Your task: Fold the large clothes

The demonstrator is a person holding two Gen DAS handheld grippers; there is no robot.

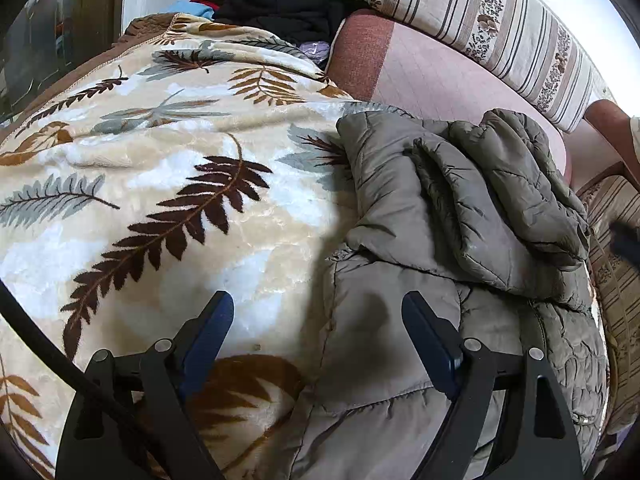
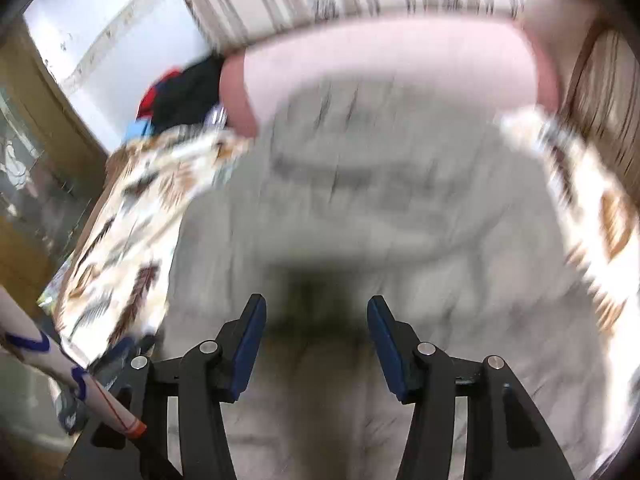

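Left tool [image 1: 318, 312]: jaws wide apart, nothing between them, hanging just above the near hem of the grey-green padded jacket [image 1: 452, 216], right where the jacket's edge meets the leaf-print blanket [image 1: 160, 168]. Probably parked there to be ready for a corner or hem grab w/o disturbing the fold.

Right tool [image 2: 317, 316]: jaws parted, no cloth between the pads, only its own shadow on the jacket [image 2: 360, 184] below. Right view is heavily blurred, so fabric detail can't be read; it does show the tool over the jacket's middle, released, not gripping.

Jacket itself: lies on the blanket, which covers a bed or sofa seat, toward the right side in the left view. Upper part is already doubled over, w/ a sleeve or hood lump bunched on top of the body, so I'd judge the fold part-done, not flat yet. Bulky quilting makes it spring back, which is prob. why the folded part is laid on top of the body.

Beyond: pink cushion [image 1: 432, 76] just behind the jacket, striped bolster [image 1: 492, 28] behind that, and a pile of other clothes [image 1: 280, 8] (black, red, blue) well apart at the far end.
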